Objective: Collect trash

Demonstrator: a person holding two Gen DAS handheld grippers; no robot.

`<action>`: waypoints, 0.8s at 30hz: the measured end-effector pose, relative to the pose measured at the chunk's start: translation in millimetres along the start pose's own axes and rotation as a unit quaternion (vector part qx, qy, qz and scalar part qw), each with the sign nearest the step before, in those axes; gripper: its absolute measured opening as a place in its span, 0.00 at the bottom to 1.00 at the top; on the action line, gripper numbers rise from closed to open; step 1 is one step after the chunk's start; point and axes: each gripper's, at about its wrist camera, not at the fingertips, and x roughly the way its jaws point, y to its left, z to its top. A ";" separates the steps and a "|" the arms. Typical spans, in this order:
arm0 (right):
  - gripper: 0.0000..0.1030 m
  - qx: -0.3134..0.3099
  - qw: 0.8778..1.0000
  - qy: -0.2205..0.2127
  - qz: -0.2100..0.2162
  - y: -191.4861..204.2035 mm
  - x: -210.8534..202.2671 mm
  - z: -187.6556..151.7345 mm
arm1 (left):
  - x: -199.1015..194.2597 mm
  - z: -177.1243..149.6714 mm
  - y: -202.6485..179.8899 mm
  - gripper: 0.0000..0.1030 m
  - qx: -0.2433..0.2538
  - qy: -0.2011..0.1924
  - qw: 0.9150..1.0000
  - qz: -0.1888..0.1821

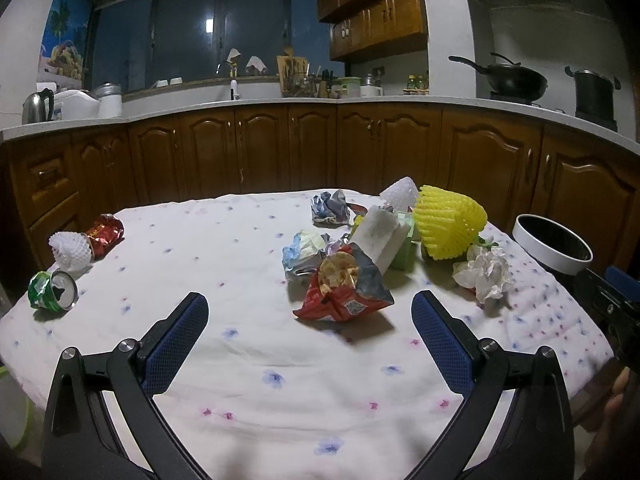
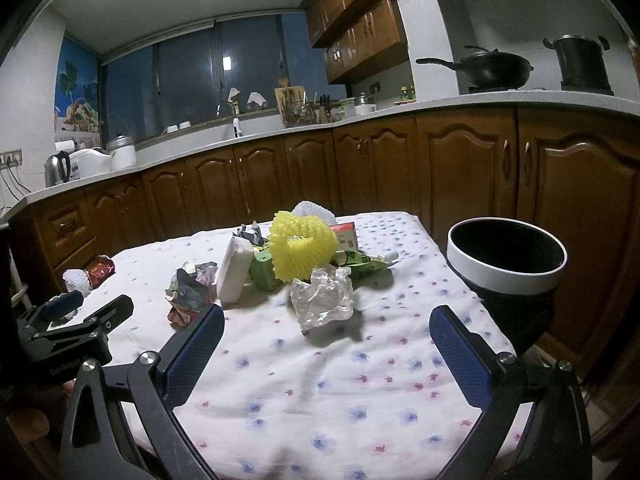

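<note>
On the flowered cloth [image 1: 248,364], far left, lay a crushed green can [image 1: 52,291], a white foam net [image 1: 69,251] and a red wrapper [image 1: 105,232]. The left gripper [image 1: 310,314] hovered with jaws wide, empty, a chip bag [image 1: 344,289] just beyond its tips. Centre-right sat a pile: white block [image 2: 235,269], yellow net [image 2: 302,249], crumpled paper [image 2: 323,298]. The right gripper [image 2: 326,330] was likewise wide and empty, near the paper. The bin [image 2: 506,276] stood beside the table's right edge.
</note>
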 end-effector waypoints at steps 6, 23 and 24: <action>1.00 0.001 1.000 0.001 0.000 -0.4 0.4 -0.3 | 3.5 -0.7 2.0 1.00 -0.005 0.006 1.000 -0.003; 0.91 0.046 0.993 0.082 0.067 -8.8 41.8 14.1 | 66.7 7.5 18.7 0.90 -0.044 0.112 0.992 -0.042; 0.87 0.049 0.992 0.090 0.069 -11.2 47.6 15.4 | 71.2 9.9 17.9 0.90 -0.044 0.118 0.991 -0.047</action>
